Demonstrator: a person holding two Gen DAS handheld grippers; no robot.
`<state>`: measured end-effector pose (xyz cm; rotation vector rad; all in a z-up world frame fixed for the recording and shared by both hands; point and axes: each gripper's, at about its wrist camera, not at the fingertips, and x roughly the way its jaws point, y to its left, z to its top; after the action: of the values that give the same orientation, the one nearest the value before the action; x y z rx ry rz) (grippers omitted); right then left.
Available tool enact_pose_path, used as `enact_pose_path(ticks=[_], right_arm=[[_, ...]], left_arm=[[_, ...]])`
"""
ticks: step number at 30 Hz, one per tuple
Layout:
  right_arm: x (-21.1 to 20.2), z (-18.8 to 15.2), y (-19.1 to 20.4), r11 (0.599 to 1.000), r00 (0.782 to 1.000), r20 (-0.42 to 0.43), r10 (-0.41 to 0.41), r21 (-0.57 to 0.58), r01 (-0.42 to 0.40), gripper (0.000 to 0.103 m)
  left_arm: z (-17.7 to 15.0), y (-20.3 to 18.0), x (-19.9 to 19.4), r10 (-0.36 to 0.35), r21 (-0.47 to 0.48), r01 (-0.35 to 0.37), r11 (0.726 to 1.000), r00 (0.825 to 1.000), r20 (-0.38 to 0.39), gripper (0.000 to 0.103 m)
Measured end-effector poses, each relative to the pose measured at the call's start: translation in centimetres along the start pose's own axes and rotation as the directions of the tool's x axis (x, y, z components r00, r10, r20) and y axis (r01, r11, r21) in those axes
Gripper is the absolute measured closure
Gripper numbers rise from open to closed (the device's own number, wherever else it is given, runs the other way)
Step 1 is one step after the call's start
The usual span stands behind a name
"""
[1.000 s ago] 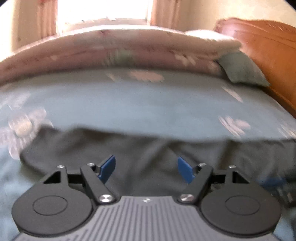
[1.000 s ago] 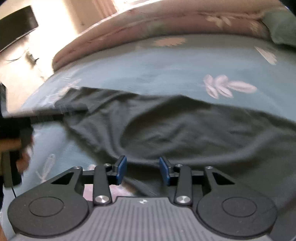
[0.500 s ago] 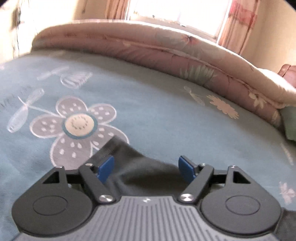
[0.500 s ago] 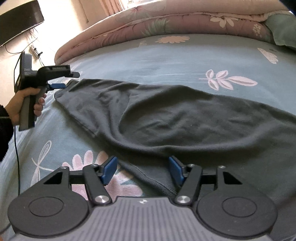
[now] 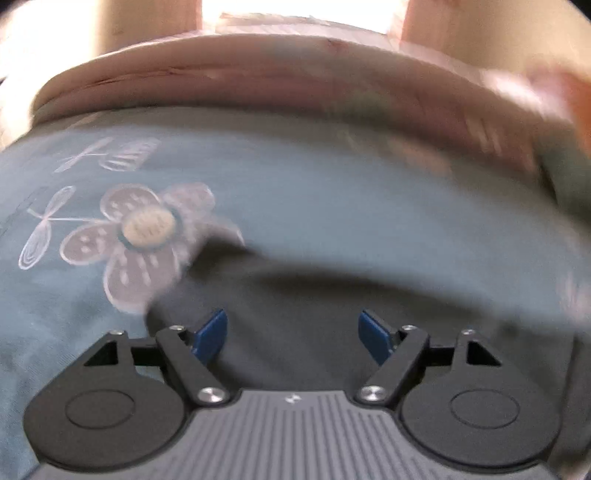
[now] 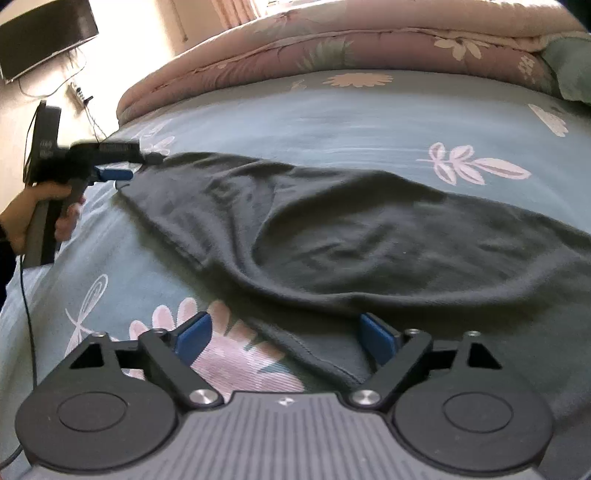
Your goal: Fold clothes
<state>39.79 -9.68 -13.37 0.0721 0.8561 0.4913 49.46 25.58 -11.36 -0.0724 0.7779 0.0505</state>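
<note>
on the bed, a dark grey garment (image 6: 369,236) lies spread lengthwise across the blue floral bedsheet (image 6: 332,122), wrinkled, with a loose fold bulging in the middle and one hem edge running down toward the right wrist camera. right gripper (image 6: 284,338) sits low over that near hem; its jaws have just been opening and now stand wide apart, with the hem and a pink flower print of the sheet showing between them, pads not pressing on the cloth. left gripper (image 5: 291,330) is at the far narrow end of the garment (image 5: 314,306); jaws wide apart, dark fabric below and between them, nothing pinched as far as the blurred left wrist view shows. from the right wrist view the left gripper (image 6: 122,171) is held by a hand (image 6: 40,210) on its handle, blue tips right at the garment's corner; contact with the cloth can't be told. a folded pink floral quilt (image 6: 351,40) lies along the far side of the bed, a green pillow (image 6: 569,66) at its right end. a dark screen (image 6: 44,33) hangs on the wall at upper left.
</note>
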Motion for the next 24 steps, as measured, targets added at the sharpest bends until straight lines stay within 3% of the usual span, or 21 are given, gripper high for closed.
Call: enact_pose_path(ticks=[2,6,11,13,15,17,21,24], right_arm=[[0.1,0.0,0.2,1.0,1.0,0.002,-0.006,0.002,0.006,0.007],[0.1,0.3,0.9,0.999,0.999,-0.017,-0.033,-0.004,0.033,0.006],[-3.3,1.2,0.7,0.998,1.0,-0.007,0.009,0.059,-0.009,0.006],[-5.6,1.4,0.5,0.998,1.0,0.013,0.008,0.064,-0.008,0.006],[-8.4,1.5,-0.2,0.997,0.999,0.031,0.013,0.071,-0.015,0.006],[-11.7,1.3,-1.3,0.998,0.998,0.056,0.006,0.07,-0.01,0.006],[-18.6,-0.1,-5.2,0.994,0.99,0.104,-0.094,0.061,0.088,0.005],[-22.1,-2.6,-9.6,0.977,0.977,0.1,-0.187,0.123,0.175,0.004]], left_arm=[[-1.6,-1.2,-0.9,0.049,0.105,-0.052,0.993,0.998,0.031,0.024],[-0.8,-2.4,-3.0,0.085,0.126,-0.082,0.989,0.996,-0.019,0.025],[-0.2,-8.5,-5.0,0.021,0.284,-0.049,0.958,0.995,0.099,0.023],[-1.1,-11.0,-3.9,0.036,0.34,-0.058,0.938,0.997,0.071,0.023],[-2.3,-12.7,-2.5,0.053,0.385,-0.035,0.922,0.998,-0.036,0.023],[-2.9,-13.3,-3.7,0.05,0.383,-0.034,0.923,0.998,-0.032,0.024],[-3.5,-14.7,-8.1,0.006,0.386,-0.007,0.923,1.0,0.005,0.024],[-3.9,-15.7,-11.8,-0.054,0.386,0.037,0.922,0.998,0.034,0.023]])
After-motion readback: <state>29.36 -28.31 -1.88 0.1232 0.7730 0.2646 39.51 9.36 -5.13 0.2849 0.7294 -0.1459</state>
